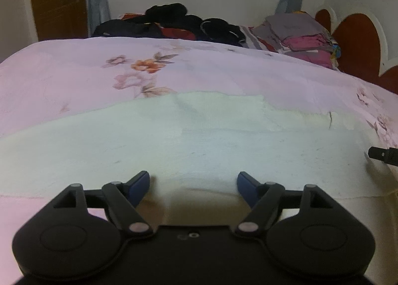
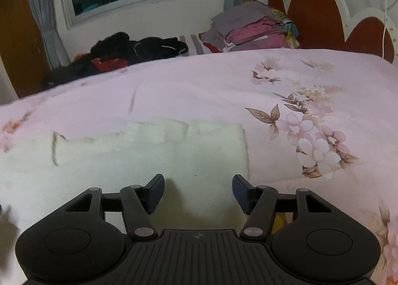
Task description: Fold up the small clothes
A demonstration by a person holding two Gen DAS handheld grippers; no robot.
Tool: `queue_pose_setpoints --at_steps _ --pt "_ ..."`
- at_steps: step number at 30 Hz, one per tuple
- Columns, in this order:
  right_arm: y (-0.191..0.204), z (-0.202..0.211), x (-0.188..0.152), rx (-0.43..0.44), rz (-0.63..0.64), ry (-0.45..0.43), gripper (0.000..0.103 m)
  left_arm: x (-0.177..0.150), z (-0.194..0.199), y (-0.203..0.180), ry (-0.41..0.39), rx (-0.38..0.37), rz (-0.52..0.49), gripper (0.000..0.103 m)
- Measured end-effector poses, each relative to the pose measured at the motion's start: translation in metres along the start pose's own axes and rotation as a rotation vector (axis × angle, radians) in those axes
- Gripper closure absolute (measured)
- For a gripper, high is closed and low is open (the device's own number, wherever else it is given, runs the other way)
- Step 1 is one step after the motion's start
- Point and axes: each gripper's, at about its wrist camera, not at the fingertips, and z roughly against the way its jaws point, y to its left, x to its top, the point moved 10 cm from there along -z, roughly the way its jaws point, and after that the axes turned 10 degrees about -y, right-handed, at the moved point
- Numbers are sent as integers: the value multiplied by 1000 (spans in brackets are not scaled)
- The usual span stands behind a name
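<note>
A white cloth garment point(image 1: 199, 141) lies spread flat on the pink floral bedspread point(image 1: 74, 68). In the right wrist view the same white garment point(image 2: 149, 158) ends at a folded right edge. My left gripper point(image 1: 193, 183) is open and empty, hovering low over the garment's near edge. My right gripper point(image 2: 198, 185) is open and empty, over the garment's near right corner. The right gripper's tip shows at the right edge of the left wrist view point(image 1: 383, 155).
A pile of dark clothes point(image 1: 174, 24) lies at the far side of the bed. A stack of folded grey and pink clothes point(image 2: 253, 31) sits by the red and white headboard point(image 2: 323, 16). A window with grey curtains is behind.
</note>
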Motion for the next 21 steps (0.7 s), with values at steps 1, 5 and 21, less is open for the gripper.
queue_pose_setpoints --at_steps 1,5,21 --pt "6 3 -1 12 2 0 43 -1 4 6 4 9 12 26" --pt "40 7 -18 66 48 45 43 -5 19 32 17 48 93 25" --pt "167 30 -30 241 110 64 43 -20 78 172 0 172 371 22"
